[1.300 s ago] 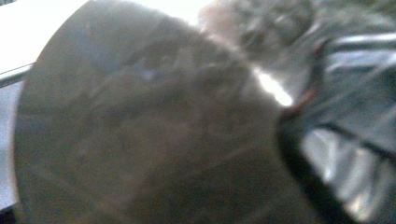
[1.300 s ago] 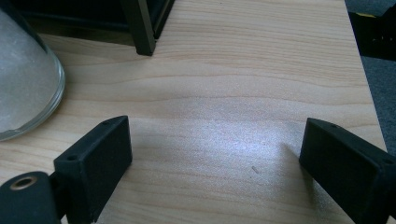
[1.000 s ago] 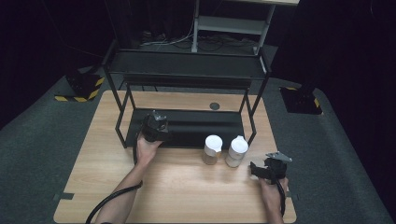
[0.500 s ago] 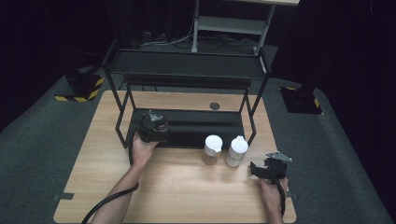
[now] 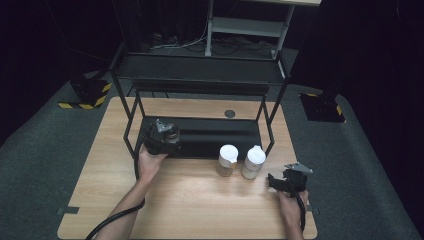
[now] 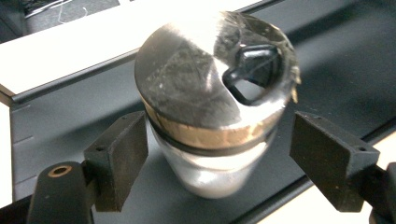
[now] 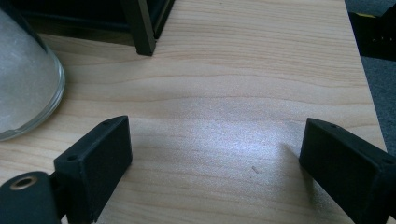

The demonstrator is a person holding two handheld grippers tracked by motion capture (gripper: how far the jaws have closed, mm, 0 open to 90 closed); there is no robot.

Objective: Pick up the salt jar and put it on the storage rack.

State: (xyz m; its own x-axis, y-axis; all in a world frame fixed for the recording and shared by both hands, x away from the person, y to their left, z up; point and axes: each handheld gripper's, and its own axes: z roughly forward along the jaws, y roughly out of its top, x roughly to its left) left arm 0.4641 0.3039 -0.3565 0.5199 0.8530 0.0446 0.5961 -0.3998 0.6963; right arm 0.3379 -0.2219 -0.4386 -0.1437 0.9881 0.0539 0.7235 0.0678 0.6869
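**Left tongs straddle jar, not clamped**

Left tongs (image 6: 215, 158) released: jaws have just been opening, and both pads stand off the clear glass jar with the dark round lid (image 6: 215, 109) sitting between them. Jar stands upright, long axis vertical, dead ahead of the tongs on the black rack's bottom shelf (image 6: 70, 116), so the left hand is the near one. Right tongs (image 7: 215, 163) gape with nothing in them over the wooden desk (image 7: 243, 84), well apart from that jar.
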